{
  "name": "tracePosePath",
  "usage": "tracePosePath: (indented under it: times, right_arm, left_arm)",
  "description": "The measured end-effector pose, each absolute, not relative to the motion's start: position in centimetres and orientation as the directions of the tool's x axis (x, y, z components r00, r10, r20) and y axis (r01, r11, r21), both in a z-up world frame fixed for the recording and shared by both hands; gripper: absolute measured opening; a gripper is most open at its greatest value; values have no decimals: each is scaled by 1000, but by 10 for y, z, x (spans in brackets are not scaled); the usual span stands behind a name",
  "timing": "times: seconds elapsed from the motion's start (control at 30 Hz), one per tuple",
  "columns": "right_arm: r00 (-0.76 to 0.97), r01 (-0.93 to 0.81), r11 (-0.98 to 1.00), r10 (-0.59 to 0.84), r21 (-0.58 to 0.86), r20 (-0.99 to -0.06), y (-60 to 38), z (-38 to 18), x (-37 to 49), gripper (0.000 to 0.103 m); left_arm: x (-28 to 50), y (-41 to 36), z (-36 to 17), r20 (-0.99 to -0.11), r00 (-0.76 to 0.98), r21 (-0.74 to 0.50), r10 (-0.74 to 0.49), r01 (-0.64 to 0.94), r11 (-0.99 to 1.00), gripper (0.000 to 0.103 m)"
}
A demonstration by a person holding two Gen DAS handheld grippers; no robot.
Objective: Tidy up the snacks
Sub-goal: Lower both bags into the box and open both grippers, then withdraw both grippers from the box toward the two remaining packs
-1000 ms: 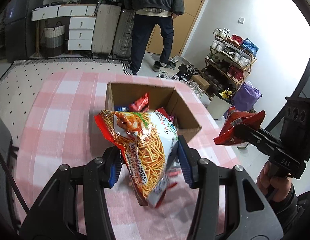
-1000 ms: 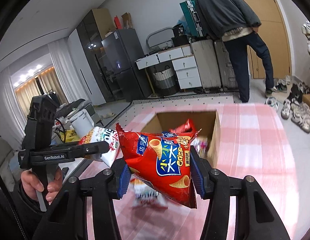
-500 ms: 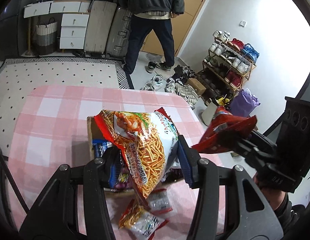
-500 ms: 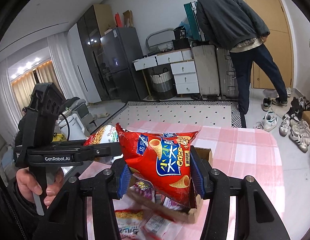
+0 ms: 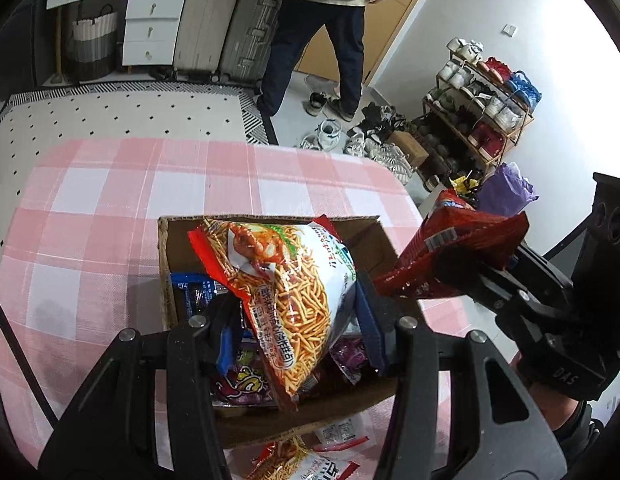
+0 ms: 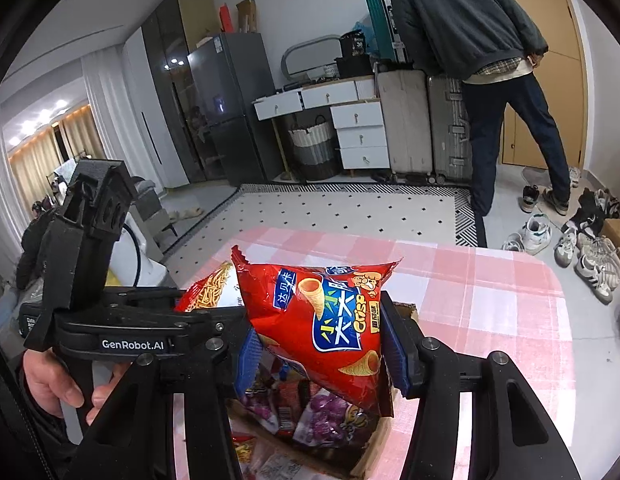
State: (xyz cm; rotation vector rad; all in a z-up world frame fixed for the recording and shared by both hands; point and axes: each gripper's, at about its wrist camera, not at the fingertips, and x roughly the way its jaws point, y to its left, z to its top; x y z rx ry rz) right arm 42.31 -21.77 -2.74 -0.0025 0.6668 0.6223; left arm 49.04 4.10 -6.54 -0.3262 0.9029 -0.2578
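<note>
Room: a person in a dark jacket [image 6: 470,20] stands at twelve o'clock by two suitcases [image 6: 426,124] and a white drawer unit [image 6: 362,136]; a shoe rack [image 5: 478,108] fills two o'clock.
Table: pink checked cloth [image 5: 90,216], with a cardboard box [image 5: 270,420] of snack packets at its near edge.
Left gripper [image 5: 298,328]: blue pads clamped on a noodle-snack bag [image 5: 286,280], held over the box.
Right gripper [image 6: 322,346]: narrow, pinching a red cone-crisp bag [image 6: 322,312] above the box's right side.
In the way: each gripper crosses the other's view.
</note>
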Motion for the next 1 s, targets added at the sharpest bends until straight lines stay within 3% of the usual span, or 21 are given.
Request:
tracePosePath:
  times: [0.2,0.27,0.3,0.33,0.43,0.5,1.0]
  right_arm:
    - [600,-523,831,516,188,-612,-212,-49,439,54]
    - [588,-523,831,513,190,-625,-210,-55,444,64]
    - [590,-520,834,508,187,-627,-209,-56,445,68]
    - [593,-520,834,510,187,-623,-208,-57,445,74]
    - [613,-519,834,516,187,-599,-211,-55,439,77]
    - [629,-516,838,512,179,-585,-213,-50,432,85]
    - [691,-511,843,518,165,-504,-241,-8,343,89]
  left_arm:
    - [493,38,-85,-739,575,-381,-351,73,922,48]
    - [496,40,-91,-762,552,-379,-338,43,924,65]
    - [497,41,-94,-767,537,-391,-350,40,919,81]
    - [496,43,-94,-768,538,-393,-347,31,919,82]
    - [487,46,-89,-766,556,-367,-322,34,930,82]
    - [478,46,-84,-764,570,-347,-304,34,937,82]
    - [389,59,-39,-699,654,-357,-290,32,933,83]
